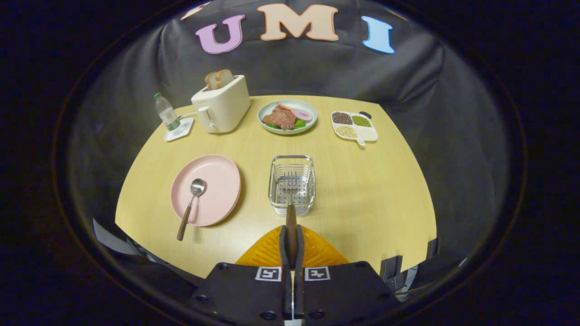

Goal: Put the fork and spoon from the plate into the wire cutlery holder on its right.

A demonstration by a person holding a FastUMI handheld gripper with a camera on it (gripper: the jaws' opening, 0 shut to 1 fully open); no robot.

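The gripper (290,246) has its jaws pressed together on the dark wooden handle of the steel fork (290,199), which runs straight out ahead of them. The hold sits low on the handle, so most of the fork's length reaches forward and its tines hang over the open top of the rectangular wire cutlery holder (292,184). Whether the tines are already inside the basket or just above its rim cannot be told from this angle. Holding the fork in line with the jaws looks deliberate: it lets the person aim the tines at the narrow opening and lower it in.

The wire cutlery holder stands on the pale wooden tabletop (362,190), just ahead of the jaws and to the right of the round pink plate (222,181). The wooden-handled steel spoon (190,206) lies on that plate, bowl up near the middle and handle sticking out over the near rim, an easy end to pinch later.

Judging by this, the fork's step is close to its end and the spoon's is not yet begun.

Well beyond the holder, along the far side, stand a small plastic water bottle (165,112) on a white coaster, a cream toaster (222,106) with bread slices in it, a pale green plate of food (308,124) and a white divided tray of grains (355,126). All are clear of the working path.
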